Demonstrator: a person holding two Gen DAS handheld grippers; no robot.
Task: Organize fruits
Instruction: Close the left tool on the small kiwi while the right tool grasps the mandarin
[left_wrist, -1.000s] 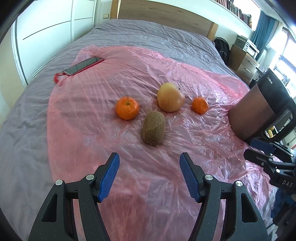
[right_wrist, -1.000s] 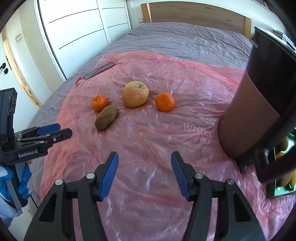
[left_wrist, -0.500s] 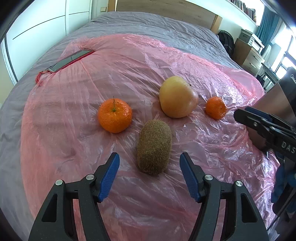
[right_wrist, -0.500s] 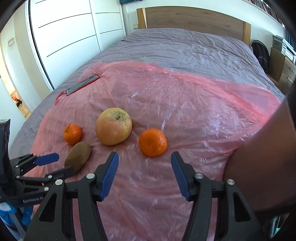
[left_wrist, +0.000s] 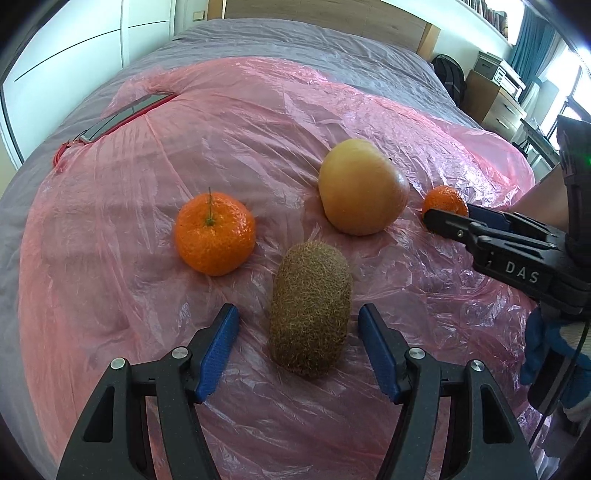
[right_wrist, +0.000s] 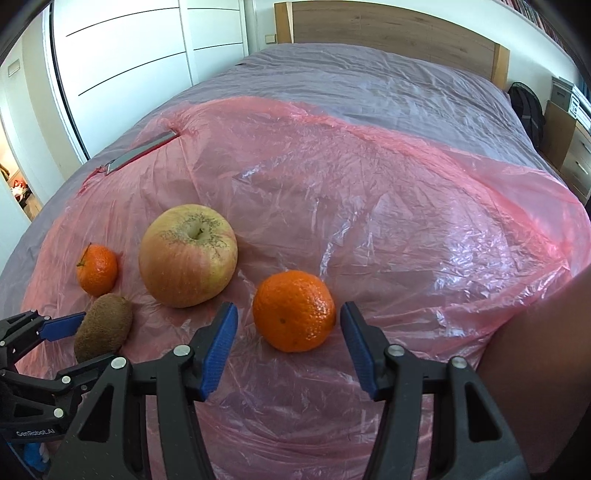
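Note:
Four fruits lie on a pink plastic sheet (left_wrist: 258, 122) spread over a grey bed. A brown kiwi (left_wrist: 310, 310) lies between the blue pads of my left gripper (left_wrist: 298, 317), which is open with a gap on each side. Behind it are a stemmed mandarin (left_wrist: 215, 233) and a yellow-red apple (left_wrist: 362, 188). A second mandarin (right_wrist: 293, 310) sits between the fingers of my right gripper (right_wrist: 288, 312). Its jaws are closing and the pads do not press on the fruit. The right wrist view also shows the apple (right_wrist: 188, 254), the kiwi (right_wrist: 103, 328) and the left gripper (right_wrist: 79, 343).
A phone in a red case (left_wrist: 122, 114) lies at the sheet's far left edge. A large brown shape (right_wrist: 535, 350) fills the right side close to my right gripper. White wardrobe doors stand on the left, a wooden headboard at the far end, and drawers and a backpack on the right.
Both grippers have moved forward and down onto the fruit. The kiwi now lies between the left fingers and the mandarin between the right fingers. The right jaws have narrowed a little.

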